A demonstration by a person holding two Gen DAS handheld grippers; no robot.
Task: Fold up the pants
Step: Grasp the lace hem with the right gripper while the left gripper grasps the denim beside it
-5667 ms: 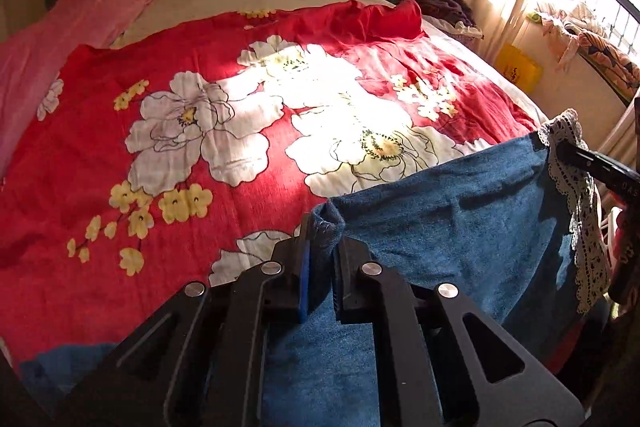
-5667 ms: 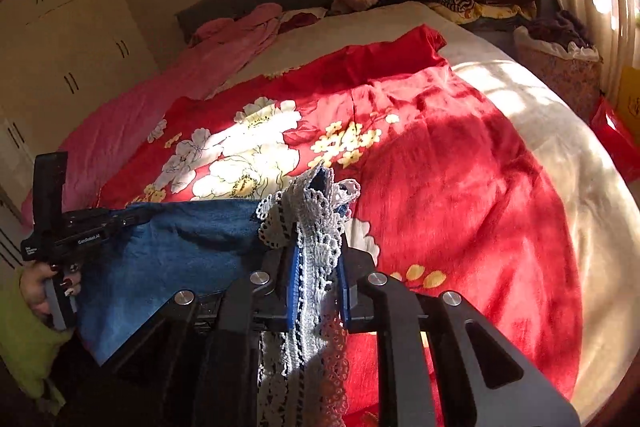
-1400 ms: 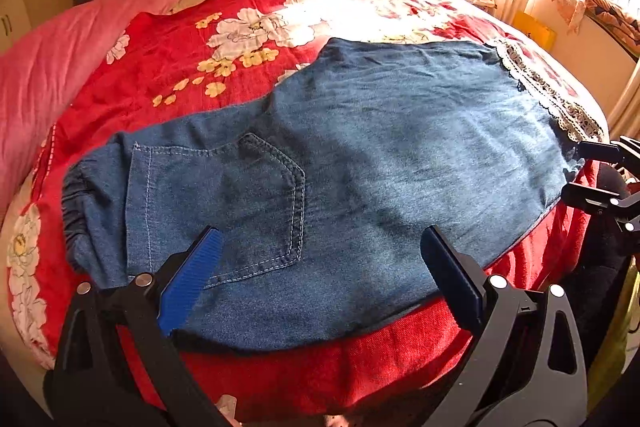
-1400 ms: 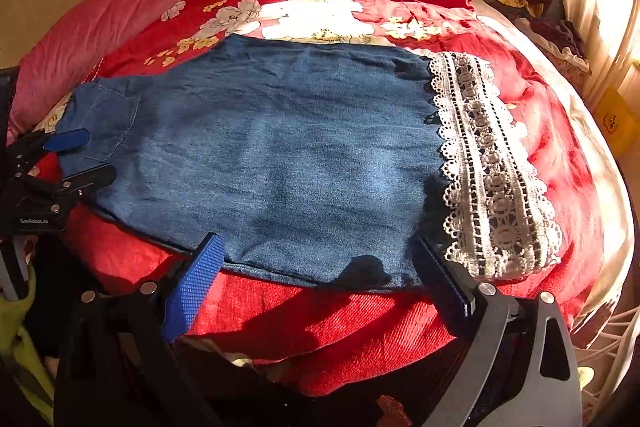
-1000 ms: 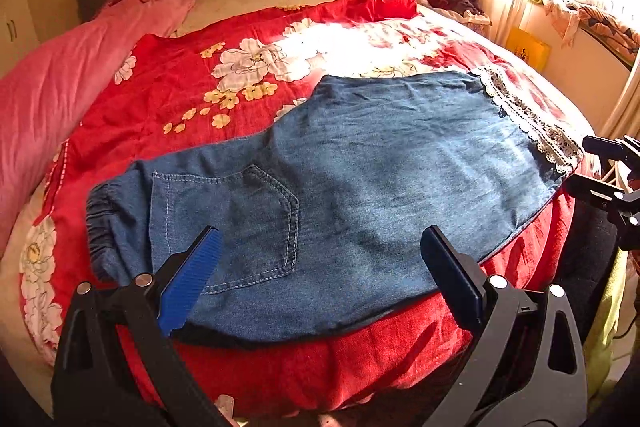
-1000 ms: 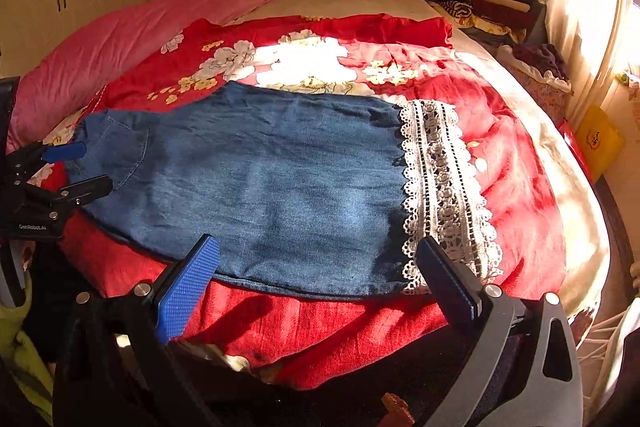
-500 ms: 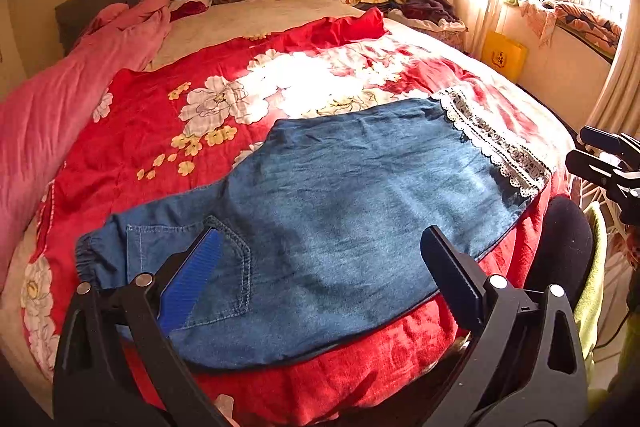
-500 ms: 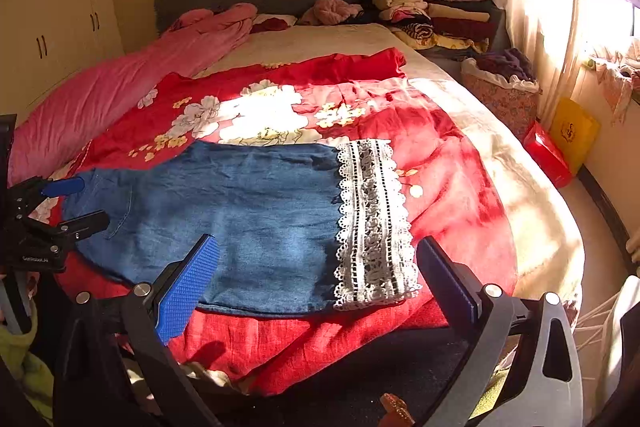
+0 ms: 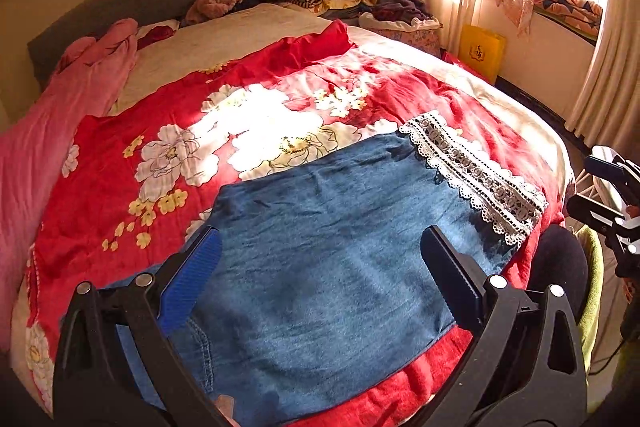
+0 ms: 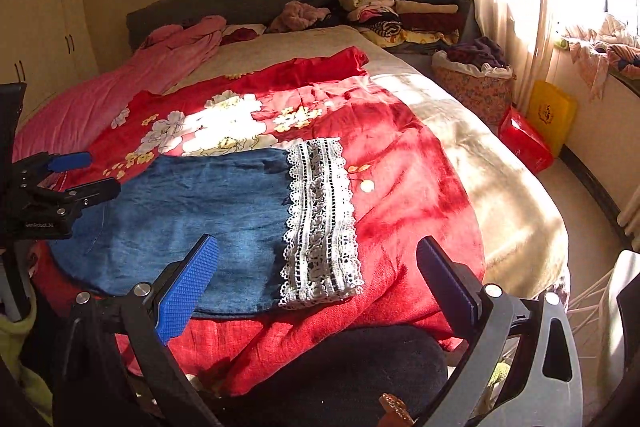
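Note:
Blue denim pants [image 9: 320, 259] with a white lace hem [image 9: 476, 179] lie flat on the red floral bedspread [image 9: 120, 187], near the bed's front edge. They also show in the right wrist view [image 10: 200, 211], lace hem [image 10: 320, 223] to the right. My left gripper [image 9: 320, 275] is open and empty, held above the pants' waist half. My right gripper [image 10: 316, 279] is open and empty, held off the bed's front edge by the lace hem. Each gripper shows in the other's view, the right one [image 9: 604, 195] and the left one [image 10: 68, 179].
A pink quilt [image 9: 60, 115] lies along the bed's left side. Stacked folded clothes [image 10: 400, 7] sit at the far right by the headboard. A laundry basket [image 10: 476, 83], a yellow bag [image 10: 552, 115] and a red bag [image 10: 524, 143] stand by the window.
Both grippers let go of the pants, which now lie flat on the bed. Over the last second both open grippers have pulled back and up from the pants.

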